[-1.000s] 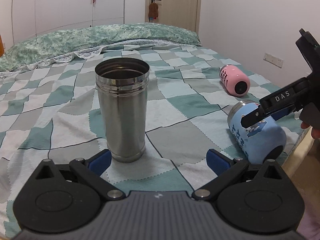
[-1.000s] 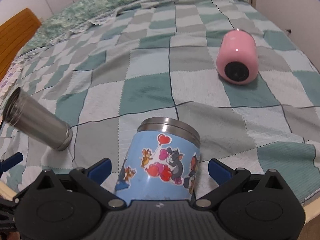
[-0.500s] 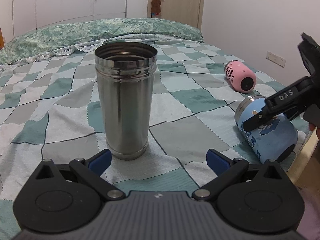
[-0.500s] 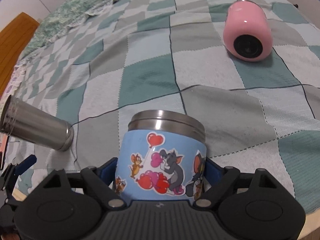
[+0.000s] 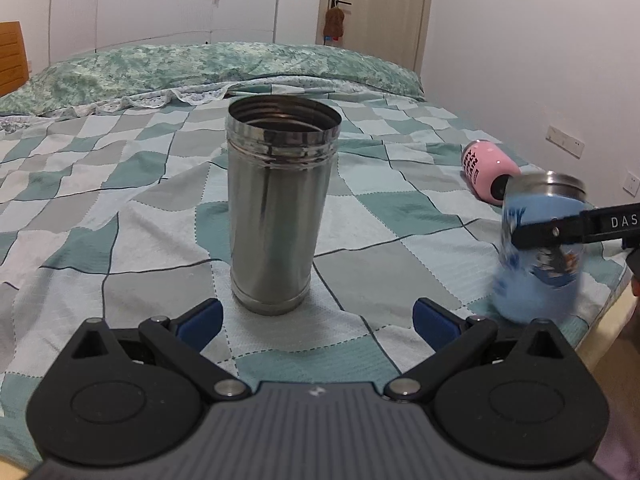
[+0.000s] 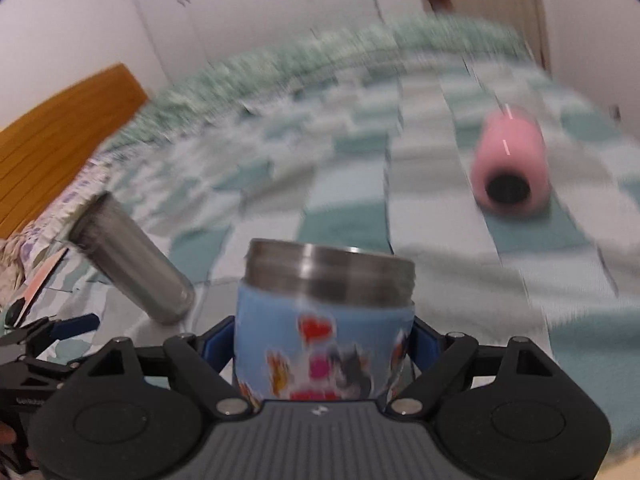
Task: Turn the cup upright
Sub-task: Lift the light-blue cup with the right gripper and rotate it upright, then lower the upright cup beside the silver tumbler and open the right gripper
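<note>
A blue cup with cartoon stickers (image 6: 320, 332) is clamped between the fingers of my right gripper (image 6: 324, 344); its steel rim points up and it stands nearly upright near the bed's right edge, blurred in the left wrist view (image 5: 540, 248). A tall steel cup (image 5: 280, 208) stands upright, mouth up, just ahead of my open, empty left gripper (image 5: 316, 316); it also shows in the right wrist view (image 6: 132, 264). A pink cup (image 5: 488, 172) lies on its side further back on the right, also in the right wrist view (image 6: 510, 168).
Everything sits on a bed with a green and grey checked blanket (image 5: 120, 208). The bed's right edge (image 5: 600, 336) is close to the blue cup. A wooden headboard (image 6: 60, 140) is at the left, a wall with sockets (image 5: 564, 142) at the right.
My right gripper closed on the blue cup and has swung it from lying on its side to nearly upright. The left gripper has stayed open behind the steel cup.
</note>
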A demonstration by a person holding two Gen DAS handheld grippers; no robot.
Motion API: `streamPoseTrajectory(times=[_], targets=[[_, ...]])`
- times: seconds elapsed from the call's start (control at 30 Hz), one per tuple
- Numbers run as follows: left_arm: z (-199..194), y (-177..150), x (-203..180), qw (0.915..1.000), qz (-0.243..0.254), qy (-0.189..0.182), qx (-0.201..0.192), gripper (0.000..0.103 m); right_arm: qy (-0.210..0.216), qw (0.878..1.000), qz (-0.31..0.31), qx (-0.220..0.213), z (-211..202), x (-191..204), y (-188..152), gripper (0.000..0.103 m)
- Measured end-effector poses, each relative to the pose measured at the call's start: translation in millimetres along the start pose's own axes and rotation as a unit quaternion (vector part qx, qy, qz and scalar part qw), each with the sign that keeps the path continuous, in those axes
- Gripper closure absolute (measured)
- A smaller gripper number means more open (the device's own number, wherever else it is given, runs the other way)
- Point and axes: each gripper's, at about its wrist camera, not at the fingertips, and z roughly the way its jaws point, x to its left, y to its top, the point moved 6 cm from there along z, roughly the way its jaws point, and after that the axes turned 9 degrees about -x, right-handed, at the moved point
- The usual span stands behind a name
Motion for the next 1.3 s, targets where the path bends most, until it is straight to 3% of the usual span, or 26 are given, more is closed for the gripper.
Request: streamPoseTrajectory(times=[0.13, 0.37, 0.53, 0.7, 0.93, 1.0, 1.1, 1.3], targets=[[-6, 4, 1, 0.9999, -0.003, 0.008, -0.010, 0.000, 0.007, 0.994, -0.074, -0.079, 2, 29, 13, 0.019], [-11, 9, 4, 0.9995, -0.008, 0.021, -0.023, 0.000, -0.004, 0.964, -0.188, -0.190, 18, 78, 35, 0.019], [-14, 10, 5, 0.9992, -0.013, 0.024, -0.029, 0.000, -0.006, 0.963, -0.193, -0.186, 38, 89, 35, 0.019], [-16, 7, 6, 0.9990, -0.018, 0.026, -0.032, 0.000, -0.012, 0.975, -0.185, -0.124, 72, 80, 8, 0.019], [-22, 7, 6, 0.9986, -0.017, 0.030, -0.041, 0.000, -0.003, 0.977, -0.169, -0.131, 78, 77, 5, 0.020], [-26, 8, 4, 0.9982, -0.022, 0.027, -0.049, 0.000, -0.007, 0.978, -0.162, -0.132, 74, 76, 4, 0.019], [-38, 11, -1, 0.9974, -0.021, 0.029, -0.063, 0.000, -0.012, 0.975, -0.163, -0.153, 61, 76, 3, 0.002], [-78, 18, -26, 0.9932, -0.010, 0.037, -0.110, 0.000, 0.005, 0.963, -0.161, -0.216, -3, 70, 4, 0.000]])
